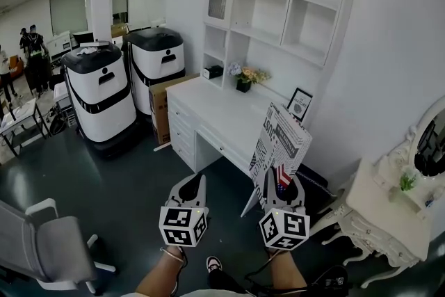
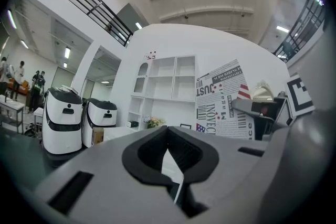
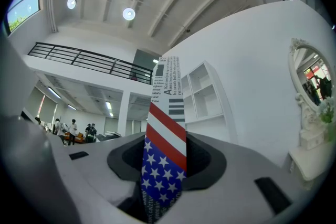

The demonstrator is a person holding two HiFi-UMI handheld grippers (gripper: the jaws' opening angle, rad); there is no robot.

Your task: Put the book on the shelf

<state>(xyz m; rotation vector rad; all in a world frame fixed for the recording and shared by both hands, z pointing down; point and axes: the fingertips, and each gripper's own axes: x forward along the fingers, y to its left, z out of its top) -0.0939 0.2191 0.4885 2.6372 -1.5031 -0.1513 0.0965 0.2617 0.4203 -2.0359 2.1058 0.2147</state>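
Your right gripper (image 1: 282,183) pinches the book (image 1: 281,142), its lower edge hidden inside; your left gripper (image 1: 194,181) is closed and empty.

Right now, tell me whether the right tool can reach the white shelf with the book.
Probably not yet. The right tool grips the book upright, but the shelf sits on the back of the desk, across open floor. Nothing blocks the path; stepping closer should do it.

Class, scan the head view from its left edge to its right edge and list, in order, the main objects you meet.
grey chair → nearer white machine → farther white machine → flowers → book → mirror
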